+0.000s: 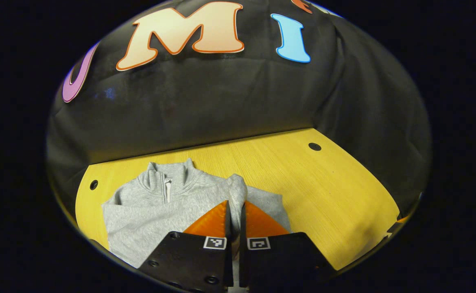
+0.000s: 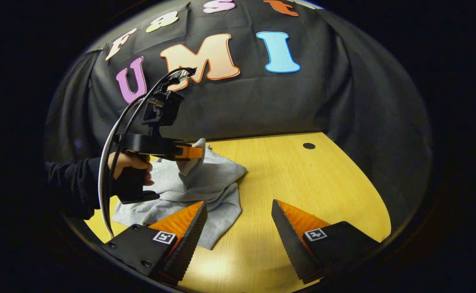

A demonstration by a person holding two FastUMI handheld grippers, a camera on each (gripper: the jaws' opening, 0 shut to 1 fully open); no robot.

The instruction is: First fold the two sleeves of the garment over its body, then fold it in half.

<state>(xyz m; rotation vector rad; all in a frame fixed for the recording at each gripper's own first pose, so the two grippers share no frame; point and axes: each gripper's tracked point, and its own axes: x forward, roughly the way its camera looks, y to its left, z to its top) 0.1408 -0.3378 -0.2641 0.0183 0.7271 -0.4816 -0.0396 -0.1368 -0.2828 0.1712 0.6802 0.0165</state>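
Left gripper view: a grey zip-neck garment (image 1: 156, 207) lies on the yellow wooden table (image 1: 323, 195), toward its left side, collar at the far end. The left gripper (image 1: 234, 211) has its two fingers drawn together on a raised fold of sleeve (image 1: 236, 191), which stands up between them above the garment's right part.

Right gripper view: the right gripper (image 2: 238, 228) hangs released over the near table edge (image 2: 311, 179), fingers spread wide apart with bare tabletop between them. Its left finger (image 2: 185, 234) overlaps the garment's near hem (image 2: 217, 211); whether it touches the cloth cannot be told. Farther left, a hand (image 2: 130, 162) in a dark sleeve holds the left gripper (image 2: 193, 156), clenched on the lifted grey cloth (image 2: 195, 160) above the bunched garment.
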